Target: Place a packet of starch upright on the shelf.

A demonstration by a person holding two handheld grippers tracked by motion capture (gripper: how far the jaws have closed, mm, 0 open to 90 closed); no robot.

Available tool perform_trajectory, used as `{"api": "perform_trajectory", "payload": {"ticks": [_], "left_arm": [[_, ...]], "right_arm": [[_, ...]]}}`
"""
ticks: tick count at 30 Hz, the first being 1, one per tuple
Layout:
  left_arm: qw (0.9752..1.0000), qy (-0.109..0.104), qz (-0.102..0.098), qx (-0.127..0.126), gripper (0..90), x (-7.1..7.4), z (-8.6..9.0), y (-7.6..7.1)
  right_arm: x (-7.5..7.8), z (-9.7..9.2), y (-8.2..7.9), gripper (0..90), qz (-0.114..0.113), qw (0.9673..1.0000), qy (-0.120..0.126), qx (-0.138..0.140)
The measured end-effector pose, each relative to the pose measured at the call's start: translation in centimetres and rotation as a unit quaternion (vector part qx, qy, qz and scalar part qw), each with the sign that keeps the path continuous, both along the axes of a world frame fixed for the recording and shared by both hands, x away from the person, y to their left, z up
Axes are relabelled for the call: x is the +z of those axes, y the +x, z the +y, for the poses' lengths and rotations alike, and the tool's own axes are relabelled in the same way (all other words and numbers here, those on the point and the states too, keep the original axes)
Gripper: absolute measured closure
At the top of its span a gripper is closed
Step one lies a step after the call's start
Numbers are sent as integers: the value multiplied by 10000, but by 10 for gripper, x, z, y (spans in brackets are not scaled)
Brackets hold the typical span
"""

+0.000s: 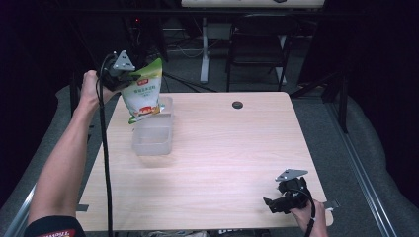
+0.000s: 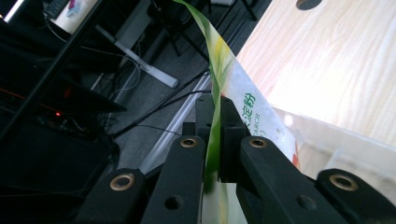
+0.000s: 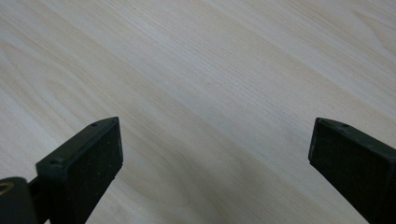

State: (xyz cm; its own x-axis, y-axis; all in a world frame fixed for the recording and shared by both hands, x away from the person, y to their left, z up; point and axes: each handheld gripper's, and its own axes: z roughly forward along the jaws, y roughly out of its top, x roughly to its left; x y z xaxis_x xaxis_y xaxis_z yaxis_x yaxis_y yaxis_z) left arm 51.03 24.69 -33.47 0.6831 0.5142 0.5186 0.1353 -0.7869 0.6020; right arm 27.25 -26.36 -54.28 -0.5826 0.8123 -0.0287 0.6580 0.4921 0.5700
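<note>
A white and green pouch of starch (image 1: 143, 91) hangs in the air over a clear plastic container (image 1: 153, 134) at the table's far left. My left gripper (image 1: 126, 76) is shut on the pouch's top edge. In the left gripper view the green edge of the pouch (image 2: 223, 65) runs up between the closed jaws of the left gripper (image 2: 215, 123), and the container's rim (image 2: 336, 140) shows below. My right gripper (image 1: 276, 202) rests low near the table's front right corner, and in the right gripper view it (image 3: 215, 149) stands open over bare wood.
The light wooden table (image 1: 227, 148) has a round cable hole (image 1: 237, 104) near its far edge. A dark chair (image 1: 257, 44) and a desk leg (image 1: 204, 49) stand behind the table. The left gripper's cable (image 1: 104, 163) trails down along the forearm.
</note>
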Motion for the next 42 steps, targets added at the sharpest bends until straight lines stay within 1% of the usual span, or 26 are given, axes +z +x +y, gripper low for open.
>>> {"api": "perform_trajectory", "payload": {"ticks": [1,3,4,5,6,7,8,12,14,16,17,19,21,22,24,25,26,27,30,35,36,37,38,39,40,42], "left_arm": [[10000,0,0,0,900,0,0,0],[9999,60,-94,-64,900,-2,-3,4],[9998,106,-112,-83,900,-3,-4,6],[9998,106,-112,-83,900,-3,-4,6],[9997,190,-141,-111,900,-6,-6,9],[9996,225,-142,-131,900,-7,-7,11],[9993,296,-176,-113,900,-9,-9,13],[9990,349,-223,-140,900,-14,-11,18],[9986,430,-286,-126,900,-17,-13,21],[9985,424,-307,-141,900,-18,-13,22],[9981,437,-414,-128,900,-20,-14,24],[9981,417,-427,-126,900,-21,-14,25],[9977,472,-472,-131,900,-25,-15,29],[9971,534,-524,-133,900,-27,-16,29],[9965,607,-557,-123,900,-30,-17,31],[9961,630,-601,-122,900,-32,-17,32],[9962,615,-605,-132,900,-33,-17,33],[9957,634,-655,-130,900,-34,-17,34],[9957,636,-658,-150,900,-37,-18,35],[9933,745,-862,-179,900,-45,-19,36],[9933,745,-862,-179,900,-45,-19,36],[9921,818,-933,-189,900,-49,-20,35],[9921,818,-933,-189,900,-49,-20,35],[9915,835,-979,-190,900,-49,-19,35],[9903,900,-1043,-195,900,-52,-19,35],[9902,915,-1033,-214,900,-53,-19,36]], "right_arm": [[0,0,0,23,4,10000,3,-1],[0,0,0,23,8,10000,5,3],[0,0,0,23,11,10000,13,5],[0,0,0,23,11,10000,13,5],[0,0,0,23,-7,10000,7,-14],[0,0,0,23,-11,10000,-14,-16],[0,0,0,23,-3,10000,-6,-4],[0,-1,-1,23,23,10000,9,-6],[1,-1,-1,23,24,10000,-10,-3],[1,-1,-1,23,23,10000,-16,-6],[0,-1,-2,23,5,10000,34,-20],[0,-1,-2,23,0,10000,34,-25],[0,-1,-2,23,-5,10000,18,-22],[1,-1,-2,23,-3,10000,-17,-8],[1,-1,-2,23,7,10000,10,-6],[1,-2,-2,23,3,10000,-17,-4],[1,-2,-2,22,15,10000,-12,-4],[1,-1,-2,23,-2,10000,-5,-21],[1,-1,-3,22,-7,10000,-13,-17],[1,-1,-3,22,11,10000,-10,-20],[1,-1,-3,22,12,10000,-7,-17],[1,-1,-3,22,12,10000,-6,-13],[1,-1,-3,22,13,10000,-6,-13],[1,-1,-3,22,12,10000,14,-12],[1,-2,-3,22,19,10000,-9,-9],[1,-2,-3,22,24,10000,-5,-11]]}}
